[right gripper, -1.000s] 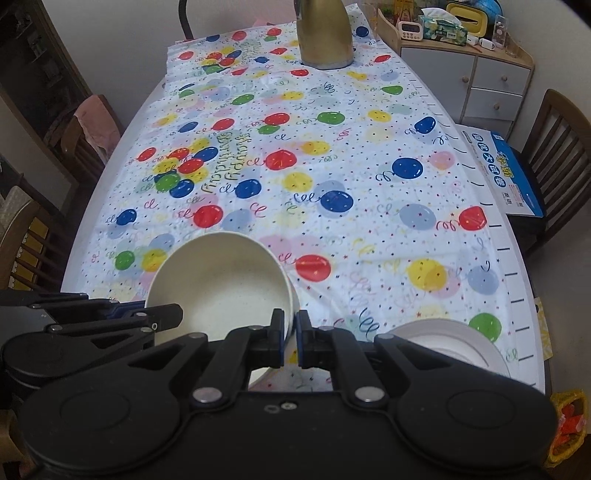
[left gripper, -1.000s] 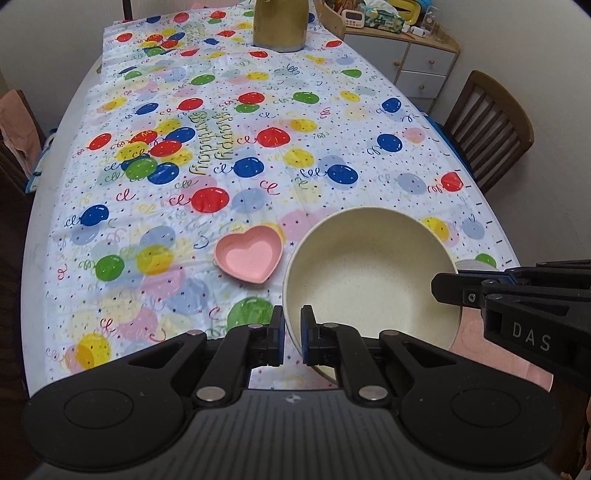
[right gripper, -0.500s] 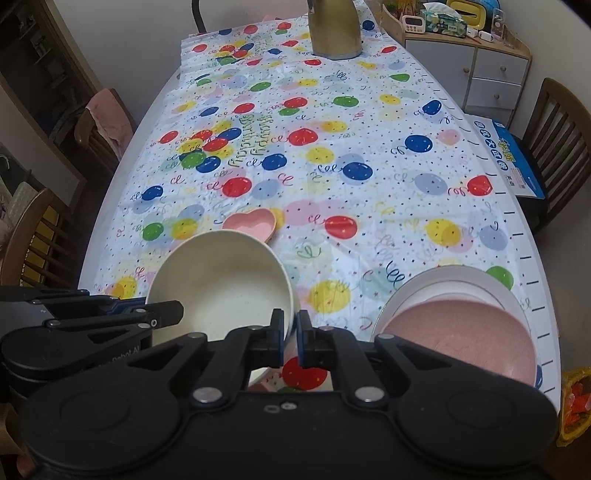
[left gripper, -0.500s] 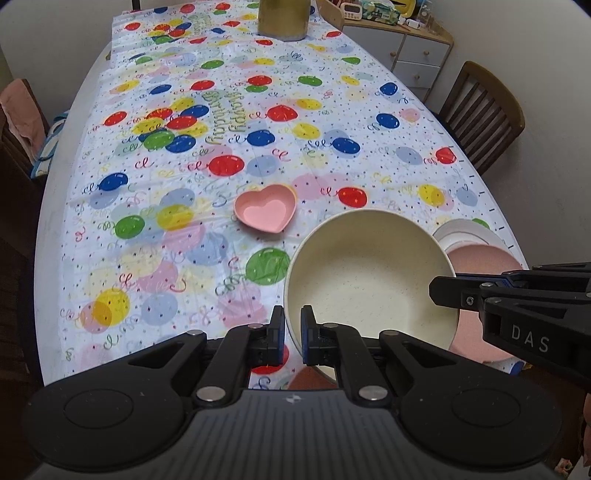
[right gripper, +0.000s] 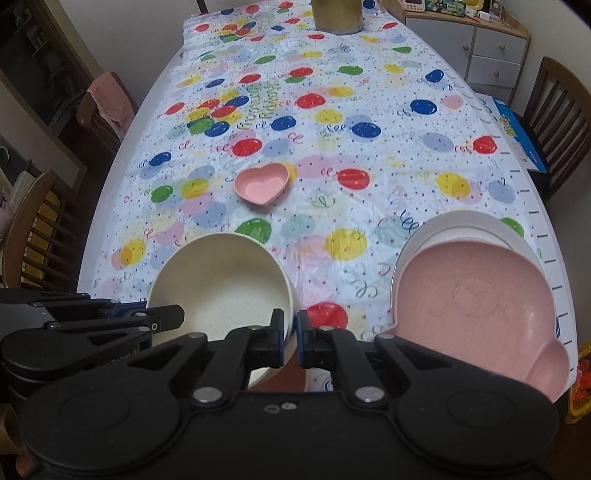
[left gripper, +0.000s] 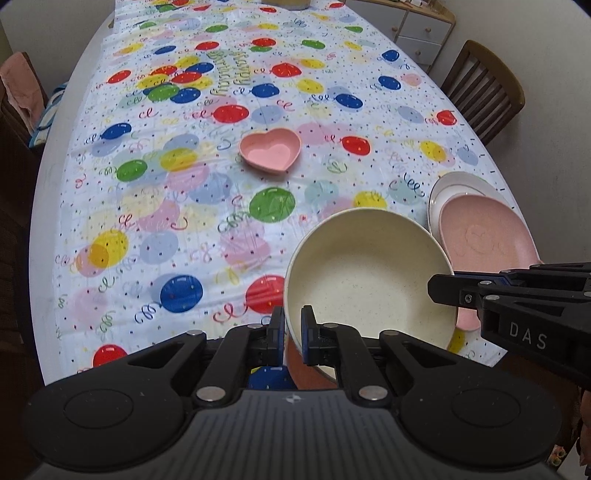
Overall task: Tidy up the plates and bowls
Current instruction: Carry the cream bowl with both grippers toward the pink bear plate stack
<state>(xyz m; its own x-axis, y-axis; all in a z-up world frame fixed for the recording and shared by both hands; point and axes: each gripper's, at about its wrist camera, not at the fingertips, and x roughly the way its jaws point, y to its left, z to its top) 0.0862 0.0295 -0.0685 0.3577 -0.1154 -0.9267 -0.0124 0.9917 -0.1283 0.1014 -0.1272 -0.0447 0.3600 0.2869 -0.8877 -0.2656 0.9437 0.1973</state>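
Note:
A large cream bowl (left gripper: 369,273) is held above the table's near edge by both grippers. My left gripper (left gripper: 292,334) is shut on its left rim; my right gripper (right gripper: 290,341) is shut on its right rim, and the bowl also shows in the right wrist view (right gripper: 221,288). A small pink heart-shaped dish (left gripper: 269,149) sits on the tablecloth further out, also in the right wrist view (right gripper: 261,182). To the right, a pink plate (right gripper: 476,299) lies on a white plate (right gripper: 461,225); both also show in the left wrist view, pink (left gripper: 487,236) on white (left gripper: 458,184).
A balloon-print tablecloth (left gripper: 221,110) covers the long table. A gold container (right gripper: 338,16) stands at the far end. Wooden chairs (left gripper: 484,88) stand at the right and left (right gripper: 40,229) sides. A drawer cabinet (right gripper: 487,48) stands at the back right.
Both grippers have drawn back toward the near edge with the cream bowl. The heart dish now lies further away, and the stacked plates have come into view on the right.

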